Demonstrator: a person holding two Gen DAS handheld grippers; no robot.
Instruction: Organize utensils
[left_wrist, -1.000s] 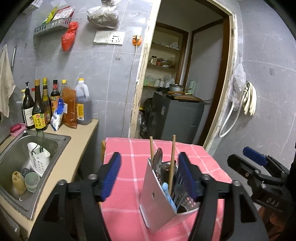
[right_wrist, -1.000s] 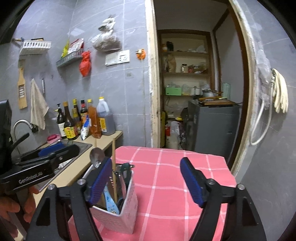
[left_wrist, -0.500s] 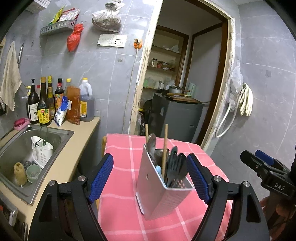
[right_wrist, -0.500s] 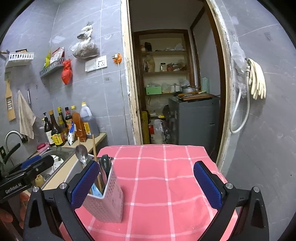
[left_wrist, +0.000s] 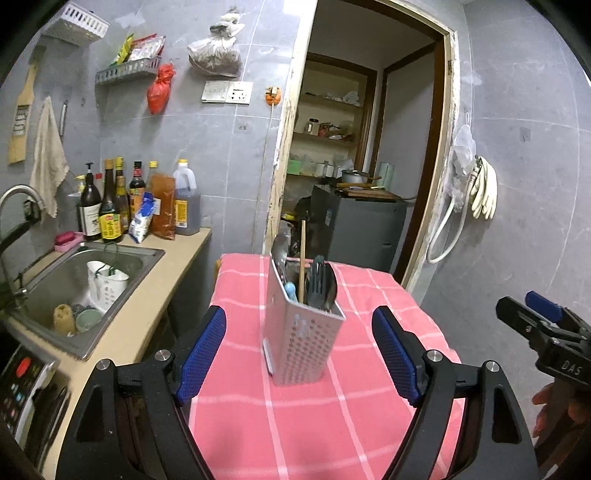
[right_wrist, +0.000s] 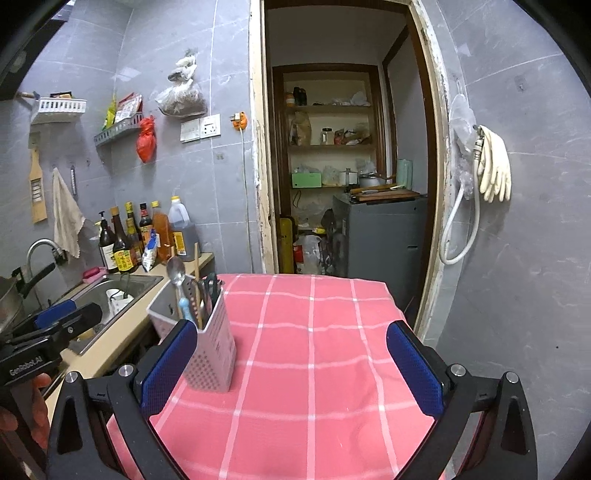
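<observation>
while both grippers, left gripper (left_wrist: 299, 354) and right gripper (right_wrist: 291, 365), gape released, the utensil holder (left_wrist: 301, 332) stands upright, handles pointing up.

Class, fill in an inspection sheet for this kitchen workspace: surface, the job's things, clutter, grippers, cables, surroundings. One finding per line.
Surface: table under a pink checked tablecloth, bare apart from one holder.
Job's things: perforated utensil holder stands upright on the cloth, holding a metal spoon, chopsticks and dark utensils.
Clutter: nothing seen on the table; bottles crowd the counter, and a white basket and cup sit in the sink.
Grippers: left gripper open, holder ahead of its pads, untouched; right gripper open, empty.
Cables: a white hose hangs on the wall.
Surroundings: grey tiled walls, open pantry doorway, gloves hung up.
</observation>
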